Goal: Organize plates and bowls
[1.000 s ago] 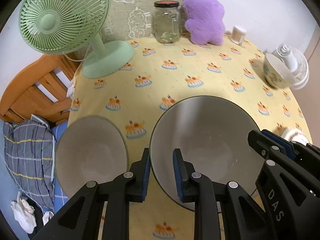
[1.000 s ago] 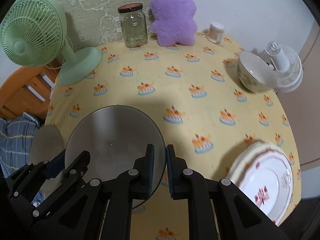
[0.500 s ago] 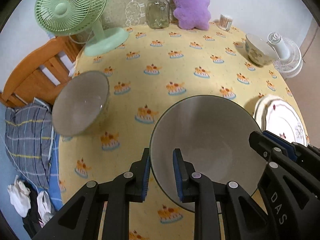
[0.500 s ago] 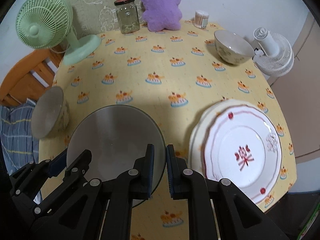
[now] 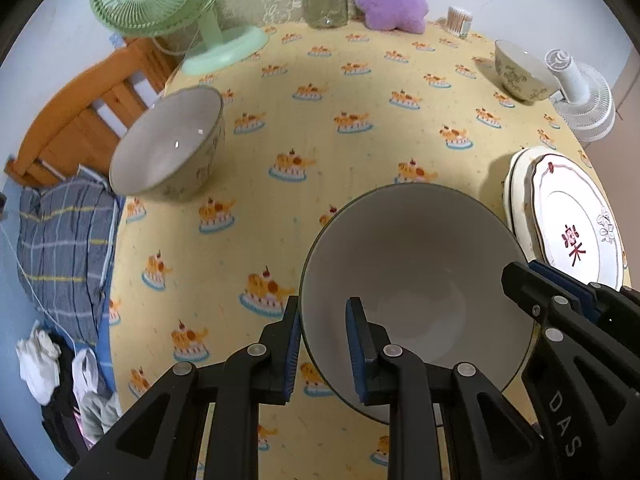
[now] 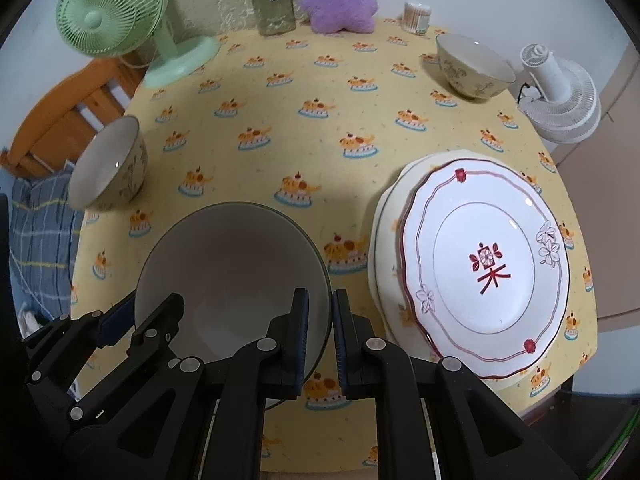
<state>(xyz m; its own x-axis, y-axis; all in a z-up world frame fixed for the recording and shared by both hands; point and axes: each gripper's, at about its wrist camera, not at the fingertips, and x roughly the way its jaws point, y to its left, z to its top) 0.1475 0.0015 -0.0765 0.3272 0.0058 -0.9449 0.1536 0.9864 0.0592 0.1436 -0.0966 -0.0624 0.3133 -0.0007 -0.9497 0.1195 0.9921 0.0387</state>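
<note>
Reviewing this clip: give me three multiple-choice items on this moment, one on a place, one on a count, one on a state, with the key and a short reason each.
1. Where do the stacked plates lie relative to the held bowl?
A. To its right
B. To its left
C. Beneath it

2. How many bowls are in view?
A. One
B. Two
C. Three

3. How is the held bowl gripped?
A. By the left gripper alone
B. By both grippers, each pinching the rim
C. By neither gripper

Key:
1 A, the plates sit right of the bowl in the right wrist view.
2 C, besides the held one, the left-edge bowl and the far bowl.
3 B, the left gripper and the right gripper each straddle the rim.
</note>
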